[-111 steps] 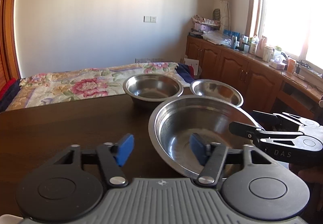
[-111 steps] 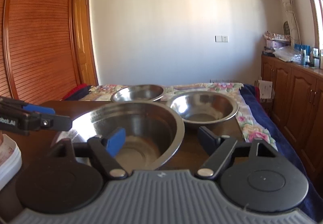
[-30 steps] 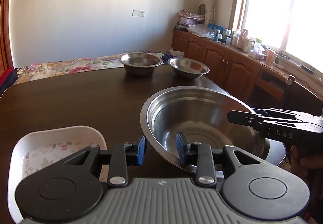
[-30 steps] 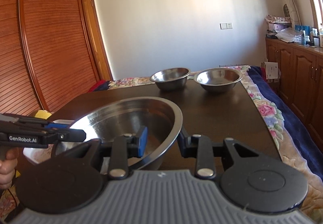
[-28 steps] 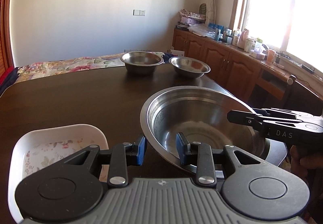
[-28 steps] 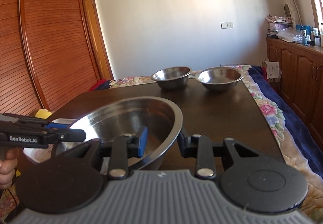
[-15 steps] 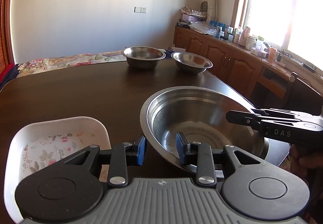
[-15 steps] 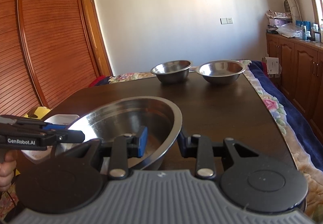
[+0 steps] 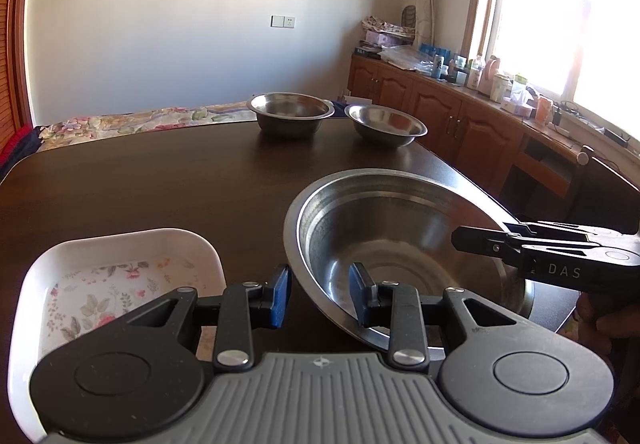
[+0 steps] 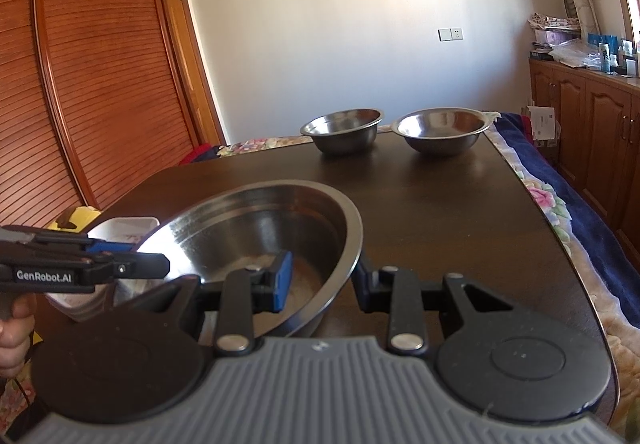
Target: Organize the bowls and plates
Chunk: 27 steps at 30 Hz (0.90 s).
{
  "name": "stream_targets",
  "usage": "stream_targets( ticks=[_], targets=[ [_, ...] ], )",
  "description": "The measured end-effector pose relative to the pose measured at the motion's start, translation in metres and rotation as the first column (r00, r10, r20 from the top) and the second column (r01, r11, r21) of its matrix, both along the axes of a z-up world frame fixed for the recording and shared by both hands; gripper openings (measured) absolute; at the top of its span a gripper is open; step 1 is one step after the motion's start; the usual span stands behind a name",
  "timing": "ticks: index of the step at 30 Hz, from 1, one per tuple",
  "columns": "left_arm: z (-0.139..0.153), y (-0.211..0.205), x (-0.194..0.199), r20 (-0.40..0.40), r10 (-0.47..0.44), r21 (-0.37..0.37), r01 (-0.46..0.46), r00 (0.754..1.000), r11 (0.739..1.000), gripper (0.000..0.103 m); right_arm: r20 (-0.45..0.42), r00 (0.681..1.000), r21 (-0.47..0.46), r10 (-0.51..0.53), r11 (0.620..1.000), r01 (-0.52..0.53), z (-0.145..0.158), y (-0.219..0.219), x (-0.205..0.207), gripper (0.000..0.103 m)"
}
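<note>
A large steel bowl [image 9: 400,244] sits low over the near part of the dark table [image 9: 160,180]; I cannot tell whether it rests on it. My left gripper [image 9: 319,294] is shut on the bowl's near-left rim, one blue pad outside and one inside. My right gripper [image 10: 322,282] is shut on the opposite rim of the same bowl [image 10: 260,228]. Each gripper shows in the other's view: the right gripper [image 9: 458,238] and the left gripper [image 10: 164,268]. Two smaller steel bowls [image 9: 290,116] [image 9: 386,124] stand side by side at the far edge.
A white dish with a floral bottom [image 9: 112,276] lies just left of the large bowl. A flowered bedspread [image 9: 140,120] lies beyond the table, wooden cabinets [image 9: 460,116] run along the right wall, and slatted wooden doors [image 10: 100,64] stand on the left.
Since the earliest frames both grippers closed on the large bowl's rim and drew it back from the two small bowls to beside the white dish. Over the last second almost nothing moved.
</note>
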<state>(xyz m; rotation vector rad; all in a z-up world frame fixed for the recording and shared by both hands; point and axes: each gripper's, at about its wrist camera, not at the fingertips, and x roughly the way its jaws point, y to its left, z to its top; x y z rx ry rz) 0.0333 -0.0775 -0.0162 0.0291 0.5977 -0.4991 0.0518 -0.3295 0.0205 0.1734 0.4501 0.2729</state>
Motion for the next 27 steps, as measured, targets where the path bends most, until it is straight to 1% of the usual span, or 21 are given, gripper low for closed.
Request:
stream_targets(
  ticks=[2, 4, 5, 8, 9, 13, 18, 22, 24, 27],
  targets=[
    [0.001, 0.002, 0.001, 0.001, 0.006, -0.003, -0.006, 1.0, 1.0, 0.04, -0.001, 1.0, -0.001, 0.001, 1.0, -0.001, 0.0, 0.0, 0.0, 0.035],
    [0.002, 0.004, 0.001, 0.005, 0.013, -0.007, -0.013, 1.0, 1.0, 0.044, -0.002, 1.0, -0.006, 0.001, 1.0, -0.001, 0.001, 0.0, 0.001, 0.038],
    [0.002, 0.004, 0.002, 0.007, 0.015, -0.01, -0.015, 1.0, 1.0, 0.045, -0.001, 1.0, -0.01, -0.001, 1.0, 0.001, 0.002, 0.0, 0.001, 0.043],
    [0.005, 0.005, 0.002, 0.013, 0.021, -0.016, -0.021, 1.0, 1.0, 0.051, 0.005, 1.0, -0.019, -0.006, 1.0, 0.006, 0.004, -0.001, 0.0, 0.048],
    [0.005, 0.006, 0.002, 0.015, 0.022, -0.017, -0.022, 1.0, 1.0, 0.052, 0.006, 1.0, -0.022, -0.009, 1.0, 0.009, 0.005, -0.002, 0.0, 0.051],
    [0.009, 0.009, 0.003, 0.029, 0.033, -0.023, -0.032, 0.999, 0.999, 0.056, 0.016, 1.0, -0.029, -0.024, 0.999, 0.024, 0.01, -0.007, -0.001, 0.053],
    [0.017, 0.013, 0.006, 0.05, 0.047, -0.023, -0.046, 0.998, 0.999, 0.056, 0.04, 0.998, -0.03, -0.042, 0.999, 0.043, 0.02, -0.017, -0.002, 0.057],
    [0.026, 0.016, 0.01, 0.069, 0.056, -0.03, -0.054, 0.996, 0.998, 0.061, 0.061, 0.997, -0.048, -0.052, 0.997, 0.054, 0.031, -0.023, 0.001, 0.059],
    [0.032, 0.018, 0.013, 0.084, 0.058, -0.03, -0.055, 0.995, 0.998, 0.064, 0.074, 0.996, -0.056, -0.053, 0.997, 0.058, 0.036, -0.026, 0.003, 0.062],
    [0.04, 0.019, 0.019, 0.1, 0.061, -0.036, -0.057, 0.993, 0.998, 0.067, 0.091, 0.994, -0.063, -0.056, 0.996, 0.062, 0.045, -0.03, 0.007, 0.063]
  ],
)
